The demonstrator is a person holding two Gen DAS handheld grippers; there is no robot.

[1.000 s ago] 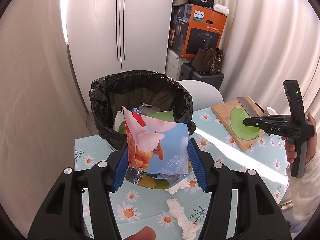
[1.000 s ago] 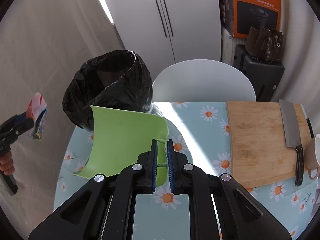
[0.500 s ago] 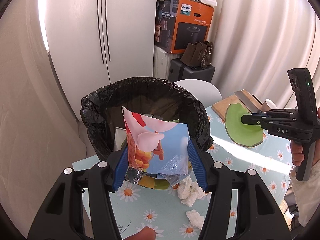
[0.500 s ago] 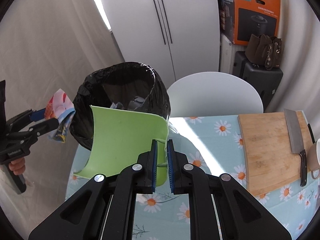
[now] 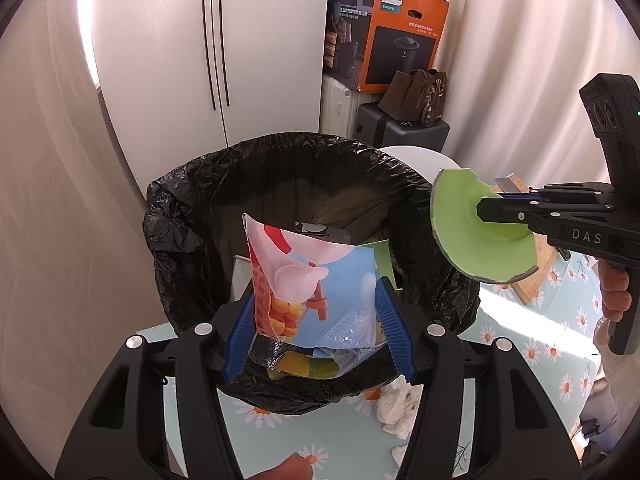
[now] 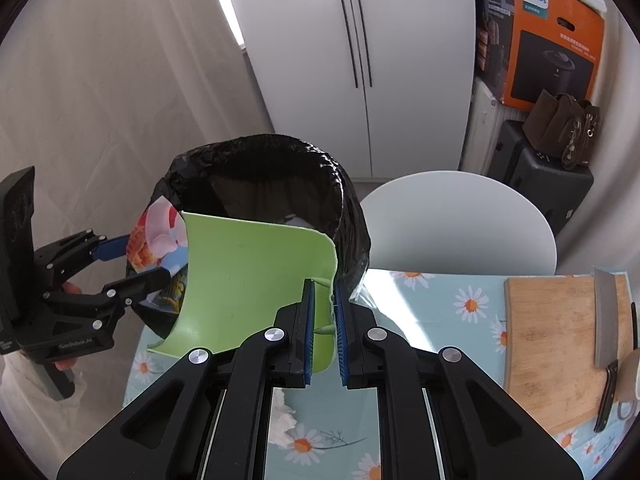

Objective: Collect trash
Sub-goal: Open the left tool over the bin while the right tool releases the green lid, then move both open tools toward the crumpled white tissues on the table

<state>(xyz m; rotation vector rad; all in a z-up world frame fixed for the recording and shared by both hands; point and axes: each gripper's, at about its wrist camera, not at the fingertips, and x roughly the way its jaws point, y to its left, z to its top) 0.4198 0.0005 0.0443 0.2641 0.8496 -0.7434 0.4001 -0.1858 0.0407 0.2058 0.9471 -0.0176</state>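
Observation:
A bin lined with a black bag [image 5: 192, 208] [image 6: 348, 208] stands at the table's far edge, with paper and a green scrap inside. My left gripper [image 5: 316, 292] [image 6: 150, 258] is shut on a colourful snack bag [image 5: 312, 280] [image 6: 160, 236], which it holds upright over the bin's near rim. My right gripper [image 6: 323, 286] [image 5: 492, 210] is shut on the edge of a curved green piece of plate [image 6: 248, 280] [image 5: 460, 232]. The plate piece hangs in the air beside the bin's right rim. A hand grips each handle.
Crumpled white tissues [image 5: 400, 404] [image 6: 282, 420] lie on the daisy-print tablecloth [image 6: 440, 304] just before the bin. A wooden cutting board [image 6: 552, 344] with a cleaver [image 6: 606, 320] and a mug [image 6: 630, 376] sit at the right. A white chair [image 6: 456, 224] stands behind the table.
Both grippers have closed in on the bin. The snack bag now hangs over the bin's opening, and the green plate piece has come from over the cutting board to the bin's right rim.

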